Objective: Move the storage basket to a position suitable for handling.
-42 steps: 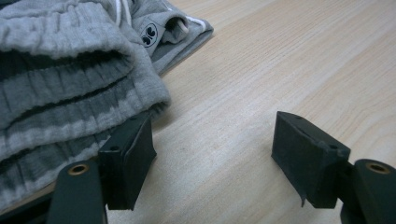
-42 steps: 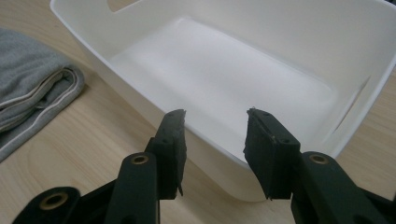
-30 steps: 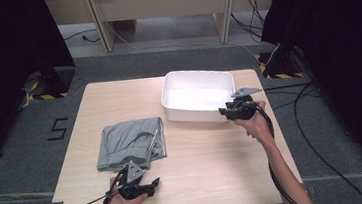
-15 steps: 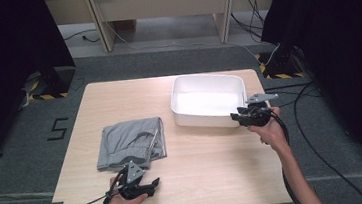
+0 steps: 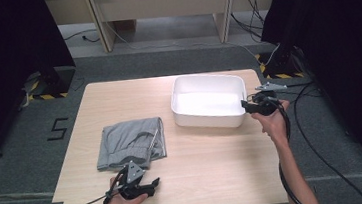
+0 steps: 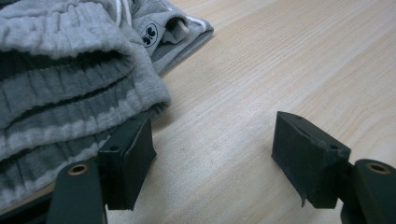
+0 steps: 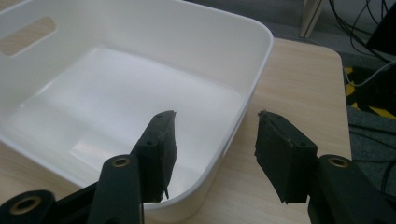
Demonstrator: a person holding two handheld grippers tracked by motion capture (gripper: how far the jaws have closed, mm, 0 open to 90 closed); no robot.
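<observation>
Nothing is packed yet: the grey sweatpants (image 5: 131,143) lie folded just ahead of the spread, empty left gripper (image 5: 149,188), while the right gripper (image 5: 246,105), jaws apart, straddles the empty white bin's (image 5: 231,122) rim.

- The left gripper (image 5: 149,187) was black, with a grey three-cornered plate on top.
- The right gripper (image 5: 245,105) was black too, trailing a black cable behind it.
- Brass-coloured rivets sat at the jaw bases.
- Both forearms were bare.
</observation>
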